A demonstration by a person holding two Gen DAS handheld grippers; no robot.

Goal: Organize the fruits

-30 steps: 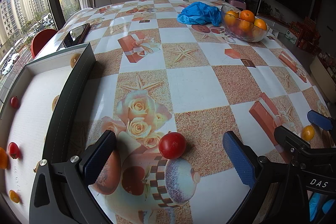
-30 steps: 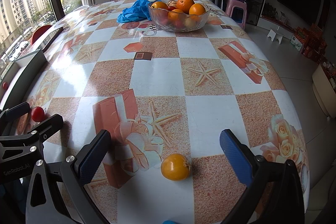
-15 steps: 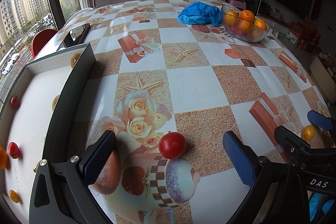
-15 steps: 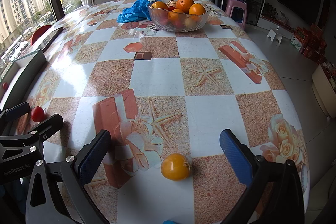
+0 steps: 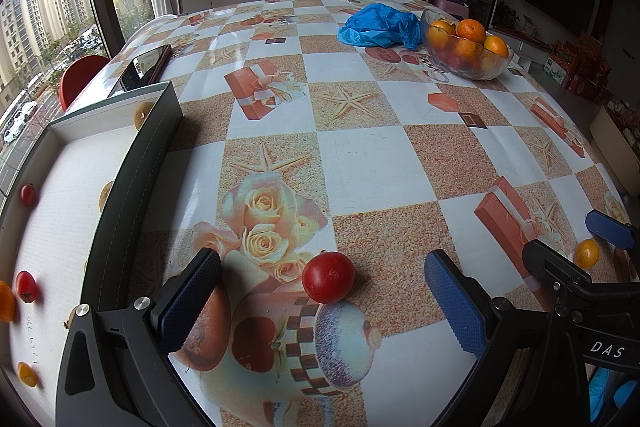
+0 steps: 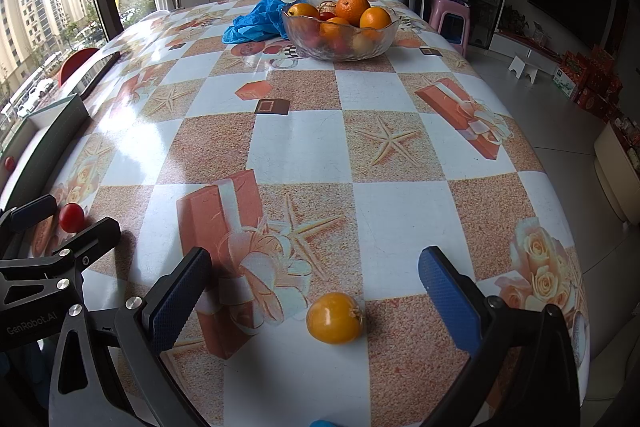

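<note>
A small red tomato (image 5: 328, 283) lies on the patterned tablecloth between the spread fingers of my left gripper (image 5: 324, 291), which is open and not touching it. A small yellow-orange fruit (image 6: 335, 317) lies between the fingers of my right gripper (image 6: 316, 295), also open and clear of it. In the left wrist view the yellow fruit (image 5: 586, 254) and the right gripper (image 5: 576, 263) appear at the far right. The right wrist view shows the red tomato (image 6: 71, 217) and the left gripper (image 6: 64, 223) at the far left. A glass bowl (image 6: 340, 39) of oranges stands at the far end.
A flat white box (image 5: 60, 211) with a dark rim lies at the table's left, holding several small red and orange fruits. A blue plastic bag (image 5: 378, 27) lies beside the bowl (image 5: 466, 65). A phone (image 5: 140, 71) rests near the left edge. A pink stool (image 6: 450, 19) stands beyond the table.
</note>
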